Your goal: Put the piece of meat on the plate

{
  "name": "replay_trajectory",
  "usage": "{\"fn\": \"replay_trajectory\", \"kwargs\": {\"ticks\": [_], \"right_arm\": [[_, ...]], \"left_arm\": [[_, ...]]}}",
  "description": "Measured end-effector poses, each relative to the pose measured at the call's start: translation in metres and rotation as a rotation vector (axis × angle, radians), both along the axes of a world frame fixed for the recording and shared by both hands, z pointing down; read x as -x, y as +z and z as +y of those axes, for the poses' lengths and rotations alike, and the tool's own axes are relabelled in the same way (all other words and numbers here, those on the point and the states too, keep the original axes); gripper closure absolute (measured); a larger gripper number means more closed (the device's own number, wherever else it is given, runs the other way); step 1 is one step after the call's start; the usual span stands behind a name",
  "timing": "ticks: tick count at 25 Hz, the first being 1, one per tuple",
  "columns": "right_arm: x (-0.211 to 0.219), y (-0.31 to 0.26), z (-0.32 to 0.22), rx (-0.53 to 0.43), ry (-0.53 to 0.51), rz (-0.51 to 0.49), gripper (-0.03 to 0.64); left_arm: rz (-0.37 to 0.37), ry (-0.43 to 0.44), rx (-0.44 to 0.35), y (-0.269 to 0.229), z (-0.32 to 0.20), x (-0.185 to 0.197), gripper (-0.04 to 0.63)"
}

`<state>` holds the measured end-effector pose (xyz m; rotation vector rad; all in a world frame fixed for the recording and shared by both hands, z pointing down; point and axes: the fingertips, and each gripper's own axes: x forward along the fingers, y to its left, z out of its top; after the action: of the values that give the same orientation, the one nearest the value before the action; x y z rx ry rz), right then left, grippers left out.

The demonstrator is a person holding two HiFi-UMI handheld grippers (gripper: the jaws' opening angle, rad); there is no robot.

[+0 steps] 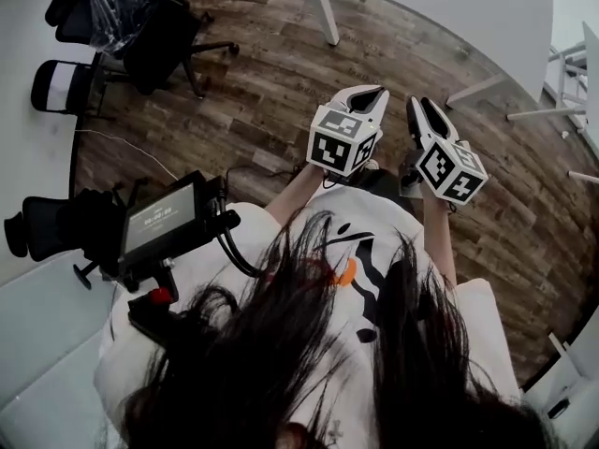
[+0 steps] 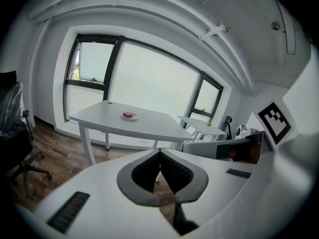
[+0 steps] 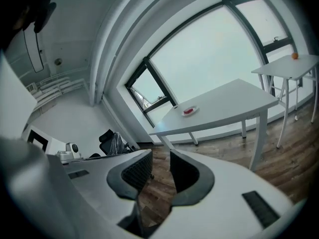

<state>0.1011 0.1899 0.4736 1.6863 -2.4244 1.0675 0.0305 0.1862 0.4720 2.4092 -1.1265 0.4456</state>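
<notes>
A small red piece of meat (image 2: 129, 115) lies on a white plate (image 2: 123, 117) on a white table (image 2: 149, 127) far across the room. The right gripper view shows the same meat (image 3: 188, 111), plate (image 3: 194, 109) and table (image 3: 234, 101). In the head view both grippers are held up in front of the person, over the wooden floor and short of the table (image 1: 468, 7). My left gripper (image 1: 374, 92) (image 2: 160, 151) is shut with its pads meeting and nothing in them. My right gripper (image 1: 418, 103) (image 3: 160, 153) is shut too, empty, with only a narrow slit between its pads.
Black office chairs (image 1: 159, 36) (image 2: 10, 133) stand at the left on the wooden floor (image 1: 281, 92). A smaller white table (image 3: 291, 66) with a small orange thing (image 3: 294, 56) stands to the right of the big one. A black screen unit (image 1: 159, 221) hangs at the person's chest.
</notes>
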Motion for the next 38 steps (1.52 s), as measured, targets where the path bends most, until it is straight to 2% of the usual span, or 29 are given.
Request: {"fn": "replay_trajectory", "kwargs": {"ticks": [6, 19, 27, 32, 38], "right_arm": [[0.012, 0.021, -0.013, 0.039, -0.012, -0.050, 0.497], [0.028, 0.018, -0.021, 0.037, -0.049, -0.052, 0.497], [0.132, -0.020, 0.089, -0.029, 0.004, -0.039, 0.497], [0.166, -0.020, 0.125, -0.029, 0.036, -0.044, 0.497], [0.192, -0.022, 0.161, -0.041, 0.068, -0.026, 0.497]], "left_arm": [[-0.058, 0.003, -0.004, 0.008, -0.003, 0.008, 0.589], [-0.048, -0.051, -0.015, 0.005, -0.003, 0.024, 0.589], [-0.016, -0.030, -0.050, -0.018, 0.099, 0.136, 0.589], [-0.010, 0.009, -0.044, -0.014, 0.128, 0.167, 0.589], [0.012, 0.064, -0.059, -0.018, 0.158, 0.185, 0.589]]}}
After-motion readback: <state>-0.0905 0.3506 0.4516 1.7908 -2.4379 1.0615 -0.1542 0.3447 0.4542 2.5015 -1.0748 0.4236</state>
